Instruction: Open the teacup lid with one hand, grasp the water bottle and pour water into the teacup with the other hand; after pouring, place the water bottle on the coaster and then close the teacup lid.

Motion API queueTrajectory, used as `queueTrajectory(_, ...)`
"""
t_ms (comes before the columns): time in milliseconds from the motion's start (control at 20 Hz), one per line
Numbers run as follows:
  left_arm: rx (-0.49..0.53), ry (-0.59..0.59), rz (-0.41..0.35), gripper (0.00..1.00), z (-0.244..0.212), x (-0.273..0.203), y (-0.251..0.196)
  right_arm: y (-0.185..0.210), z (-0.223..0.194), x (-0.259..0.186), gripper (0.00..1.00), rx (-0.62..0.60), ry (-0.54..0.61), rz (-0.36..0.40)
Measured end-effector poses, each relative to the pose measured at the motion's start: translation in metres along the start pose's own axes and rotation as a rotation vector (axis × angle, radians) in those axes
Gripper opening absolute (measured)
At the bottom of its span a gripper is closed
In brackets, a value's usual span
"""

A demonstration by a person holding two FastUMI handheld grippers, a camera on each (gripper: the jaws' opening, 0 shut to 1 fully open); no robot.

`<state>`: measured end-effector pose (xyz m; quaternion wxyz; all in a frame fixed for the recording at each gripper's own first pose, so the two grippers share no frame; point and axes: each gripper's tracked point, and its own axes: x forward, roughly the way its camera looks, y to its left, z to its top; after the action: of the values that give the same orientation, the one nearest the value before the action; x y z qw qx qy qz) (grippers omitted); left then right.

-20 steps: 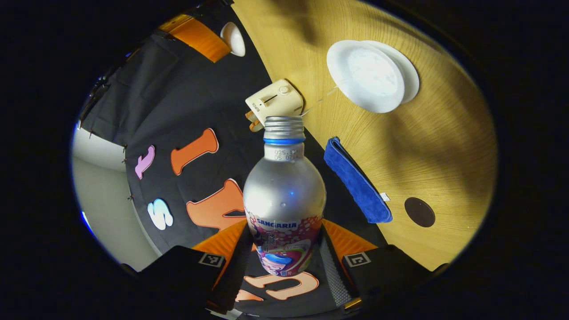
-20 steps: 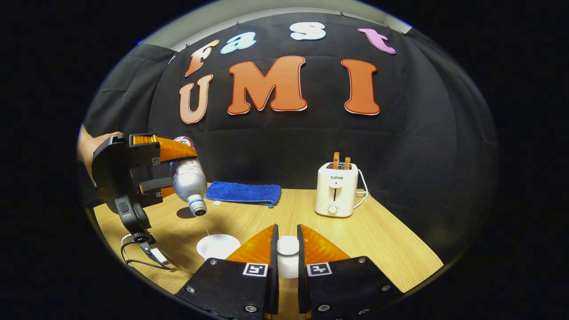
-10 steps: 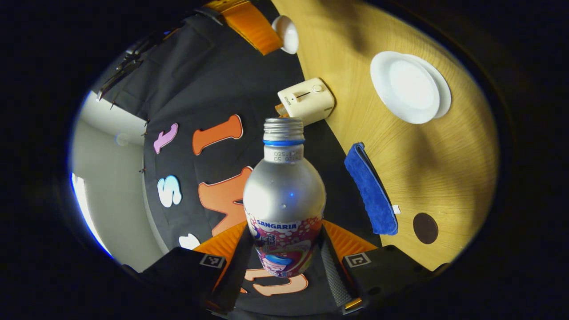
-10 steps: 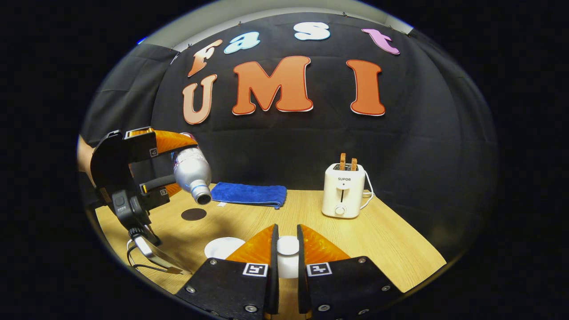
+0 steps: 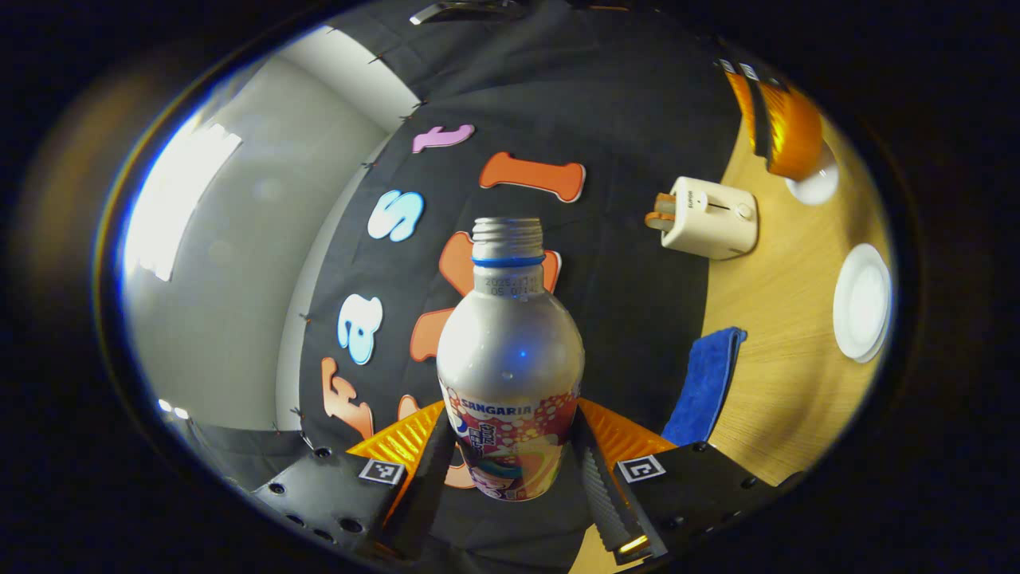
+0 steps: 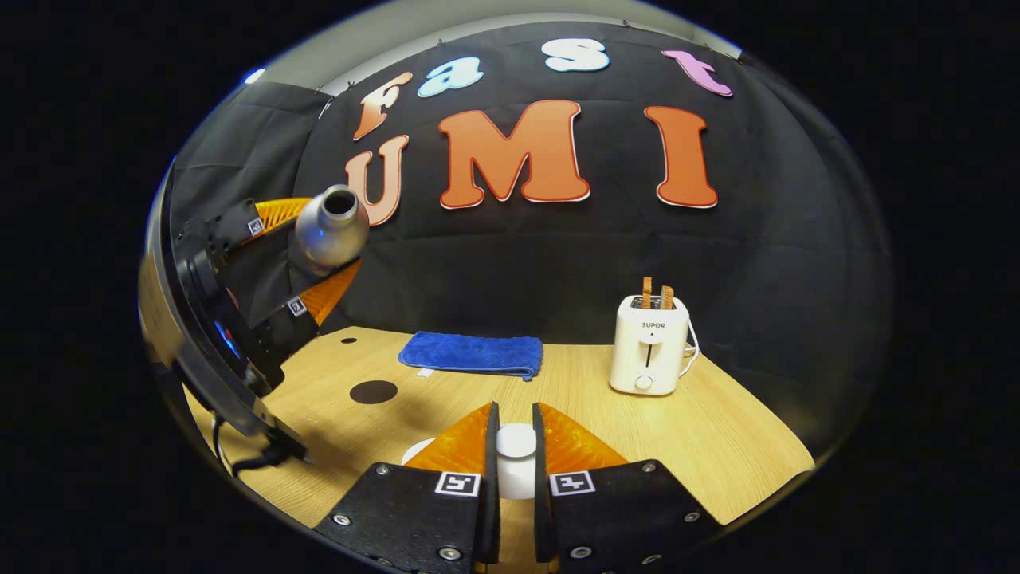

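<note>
Change: a second ago your water bottle (image 5: 510, 351) was tipped mouth-down over the teacup (image 5: 861, 301), a thin stream falling. Now its open mouth points up and toward the right gripper's camera, at 10 o'clock in the right gripper view.
Meaning: pouring looks finished to me. What is left is setting the bottle on the coaster (image 6: 373, 391), then closing the cup.
Left gripper (image 5: 510, 466): jaws partly open, both fingers pressed on the bottle's printed lower body. The neck stands up the centre of the left gripper view.
Right gripper (image 6: 515, 454): jaws nearly closed, pinching the white teacup lid (image 6: 516, 441) by its knob and holding it just above the table (image 6: 717, 446).
Teacup: at 3 o'clock in the left gripper view, open. In the right gripper view only a sliver of white rim peeks out at 7 o'clock beside your fingers.
Coaster: dark disc at 8 o'clock in the right gripper view, bare, near the blue cloth (image 6: 472, 353).
Other: toaster (image 6: 649, 344) at 4 o'clock, well apart from the cup.
Hard to tell: how much water is in the cup, and whether any remains in the bottle. The lid's lower part is hidden between the fingers.
</note>
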<state>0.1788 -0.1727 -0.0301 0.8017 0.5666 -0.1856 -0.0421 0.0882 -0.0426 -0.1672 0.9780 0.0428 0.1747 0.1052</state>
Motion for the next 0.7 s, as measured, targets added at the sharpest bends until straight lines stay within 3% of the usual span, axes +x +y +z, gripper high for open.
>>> queueTrajectory(150,-0.13,0.049,0.043,0.81,-0.012,-0.003,0.014,0.014,0.006,0.004,0.17,-0.007,-0.014,0.022)
queueTrajectory(350,-0.387,0.171,0.103,0.82,-0.049,-0.005,0.025,0.029,0.004,0.013,0.17,-0.013,-0.009,0.041)
queueTrajectory(700,-0.785,0.38,0.087,0.81,-0.113,-0.003,0.003,0.051,-0.005,0.028,0.18,-0.035,-0.003,0.071)
